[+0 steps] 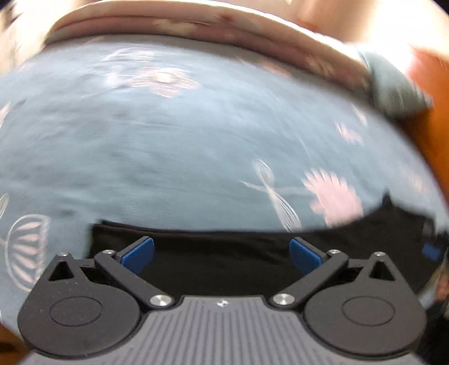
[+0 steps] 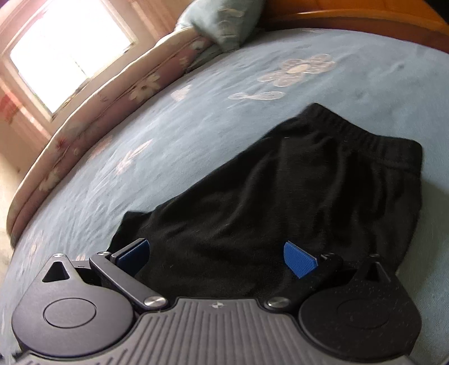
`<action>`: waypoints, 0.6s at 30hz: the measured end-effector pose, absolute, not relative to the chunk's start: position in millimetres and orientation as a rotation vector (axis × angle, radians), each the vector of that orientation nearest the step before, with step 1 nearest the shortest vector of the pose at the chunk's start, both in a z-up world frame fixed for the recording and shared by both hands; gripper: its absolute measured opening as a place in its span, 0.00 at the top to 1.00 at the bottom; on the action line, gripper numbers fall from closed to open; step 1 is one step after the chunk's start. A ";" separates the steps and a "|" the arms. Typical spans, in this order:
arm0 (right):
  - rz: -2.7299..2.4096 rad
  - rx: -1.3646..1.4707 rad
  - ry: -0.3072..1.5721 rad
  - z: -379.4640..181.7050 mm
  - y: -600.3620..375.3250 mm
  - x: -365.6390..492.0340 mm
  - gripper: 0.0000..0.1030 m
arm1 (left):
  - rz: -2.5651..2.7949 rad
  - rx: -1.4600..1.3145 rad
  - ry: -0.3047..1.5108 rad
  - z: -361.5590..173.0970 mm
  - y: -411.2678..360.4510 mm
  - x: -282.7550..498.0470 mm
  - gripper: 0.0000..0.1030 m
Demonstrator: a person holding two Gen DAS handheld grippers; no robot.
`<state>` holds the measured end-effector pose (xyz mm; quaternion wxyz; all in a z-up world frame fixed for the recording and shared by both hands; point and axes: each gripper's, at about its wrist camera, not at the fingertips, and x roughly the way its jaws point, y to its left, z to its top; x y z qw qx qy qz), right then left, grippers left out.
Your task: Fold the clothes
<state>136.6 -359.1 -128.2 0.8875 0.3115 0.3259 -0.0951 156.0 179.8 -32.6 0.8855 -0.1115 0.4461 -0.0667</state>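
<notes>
A pair of black shorts lies spread on a bed covered by a pale blue floral blanket. The elastic waistband is at the far end from the right claw, toward the orange wooden headboard; the leg hems lie at the near end, under and just in front of that claw. The shorts' long axis therefore runs from the claw's near edge away and to the right, waistband pointing up toward the headboard.

The cloth looks roughly flat in a single spread, with soft wrinkles. No crisp fold edge is clearly visible, so folding seems at an early stage, with most or all folds still to make; whether the shorts are already halved leg over leg cannot be told.

The right claw hovers at the hem end, its blue pads wide apart, gripping nothing. In the blurred left wrist view, the left claw is likewise spread apart and empty over a black edge of the shorts.

Beyond the shorts, a pillow sits beside the headboard, and a bright window lies past the bed's far edge.
</notes>
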 end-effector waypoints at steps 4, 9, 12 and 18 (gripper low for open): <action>-0.056 0.630 0.675 -115.7 -342.3 130.2 0.00 | -0.171 -0.378 0.936 -57.4 222.1 160.7 0.01; 0.049 0.509 0.672 -97.6 -303.9 112.5 0.00 | -0.242 -0.468 0.938 -97.1 241.9 176.5 0.01; 0.091 0.431 0.698 -95.4 -284.0 104.2 0.00 | -0.207 -0.477 0.942 -108.2 252.6 187.4 0.01; 0.107 0.360 0.745 -104.9 -276.8 89.4 0.00 | -0.171 -0.433 0.875 -94.2 266.4 199.6 0.01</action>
